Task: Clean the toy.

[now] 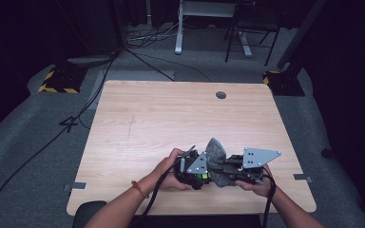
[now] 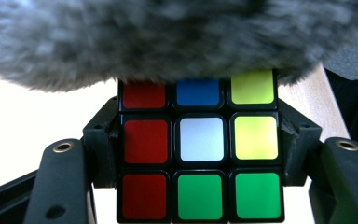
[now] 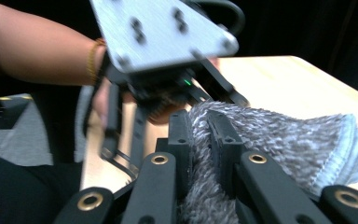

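One puzzle cube (image 2: 200,154) sits clamped between the jaws of the left gripper (image 1: 196,167), near the table's (image 1: 171,114) front edge. One grey fuzzy cloth (image 3: 279,135) is pinched in the closed jaws of the right gripper (image 1: 240,166) and drapes over the cube's top. Bare wood stretches beyond the two grippers.

- High view: fixed above my side, facing forward and down over the whole surface (image 1: 171,114).
- Left cam: rides my left tongs (image 2: 200,154), very close on the cube (image 2: 200,149).
- Right cam: close on the grey cloth (image 3: 279,135), a thing all three views share.
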